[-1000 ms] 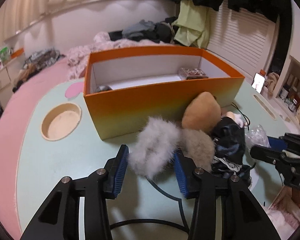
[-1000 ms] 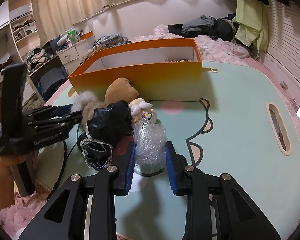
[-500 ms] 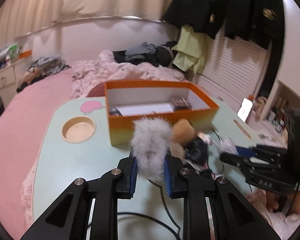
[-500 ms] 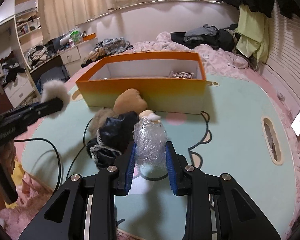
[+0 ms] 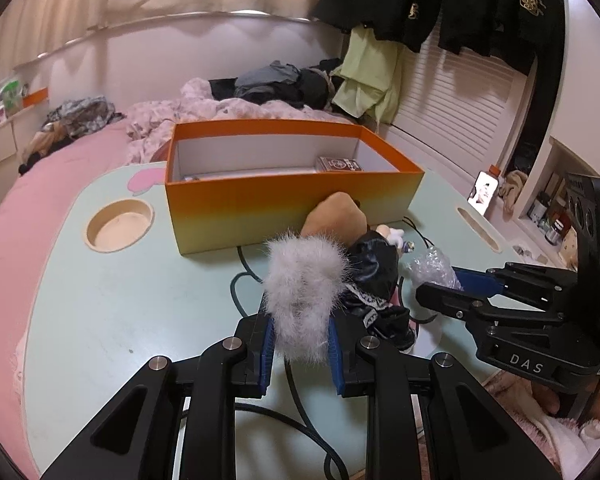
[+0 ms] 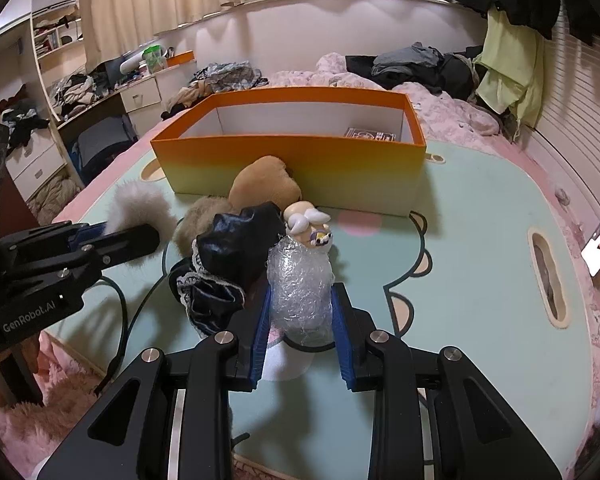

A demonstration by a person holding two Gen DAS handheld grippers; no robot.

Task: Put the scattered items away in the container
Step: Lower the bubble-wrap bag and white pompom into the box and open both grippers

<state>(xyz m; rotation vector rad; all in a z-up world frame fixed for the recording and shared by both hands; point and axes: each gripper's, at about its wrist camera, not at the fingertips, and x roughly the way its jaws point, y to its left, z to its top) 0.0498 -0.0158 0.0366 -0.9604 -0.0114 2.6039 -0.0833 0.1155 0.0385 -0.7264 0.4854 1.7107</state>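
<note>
The left gripper (image 5: 300,344) has its blue-padded fingers (image 5: 266,354) pinching a fluffy grey-white fur pom-pom (image 5: 304,294), which stands up out of the grip clear of the pale green desk (image 5: 132,304). Its jaws have just been closing, with the pom-pom between them. In the right wrist view the same tuft (image 6: 140,210) shows at the tip of that gripper (image 6: 134,236), off to the left of the pile.

The right gripper (image 6: 300,344) has its blue fingers (image 6: 260,340) pressed against both sides of a crumpled wad of clear bubble wrap (image 6: 300,292); whether the wad's underside touches the desk (image 6: 468,304) cannot be told. Just beyond the wad lies a small cream figurine with white ears (image 6: 308,226), touching it at the top.

To the left of the wad sits a shiny black fabric piece with white lace trim (image 6: 228,256), and behind that a tan plush toy (image 6: 266,186) leans against the front wall of the orange cardboard box (image 6: 292,164). A beige fur tuft (image 6: 198,220) lies beside the plush.

The box stands open at the far side of the desk, with a dark patterned card box (image 5: 338,164) inside near its right end. A black cable (image 5: 240,280) snakes across the desk in front of the box. A round recess (image 5: 120,226) is sunk into the desk to the left of the box. Beyond it lies a bed with pink bedding (image 5: 60,160).
</note>
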